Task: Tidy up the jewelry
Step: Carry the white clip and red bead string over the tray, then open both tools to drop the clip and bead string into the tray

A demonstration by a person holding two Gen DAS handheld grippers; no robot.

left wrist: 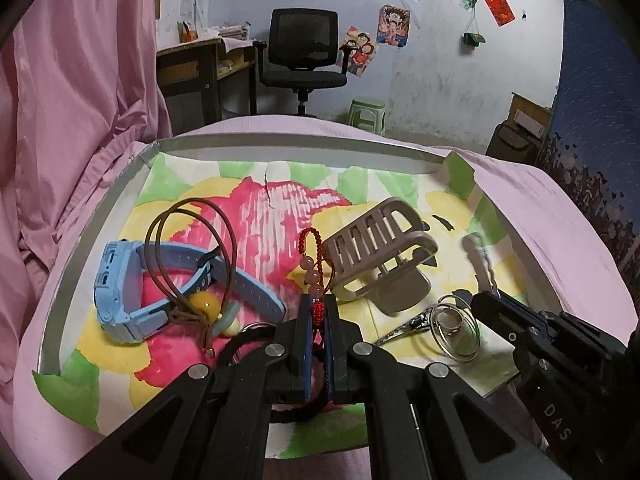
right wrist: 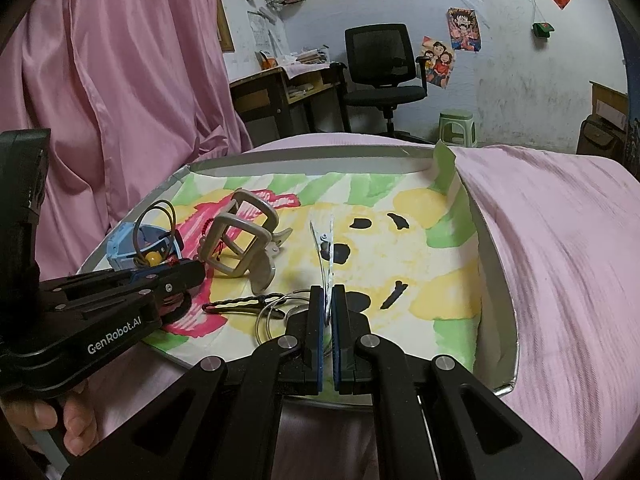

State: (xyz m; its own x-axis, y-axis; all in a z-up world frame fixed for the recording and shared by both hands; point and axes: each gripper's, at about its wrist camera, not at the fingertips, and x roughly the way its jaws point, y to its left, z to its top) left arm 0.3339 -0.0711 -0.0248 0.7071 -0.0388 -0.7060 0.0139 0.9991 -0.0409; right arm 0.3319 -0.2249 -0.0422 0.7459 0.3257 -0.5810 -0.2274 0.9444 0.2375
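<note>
Both grippers (left wrist: 318, 312) (right wrist: 328, 308) clamped, charm (left wrist: 314, 268), clip (right wrist: 326, 240)

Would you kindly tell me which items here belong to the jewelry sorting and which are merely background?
Job:
bead charm, in left gripper
silver clip, in right gripper
blue watch
cord necklace
claw clip
tray

Background:
office chair
green stool
desk

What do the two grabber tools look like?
Both are black plastic with angular, scissor-like link arms joined by round silver pins. The jaws are narrow black bars lined with blue pads. The left gripper has white "GenRobot.AI" lettering on its side, and the right gripper shows the white letters "DAS". No cables or sleeves show.
</note>
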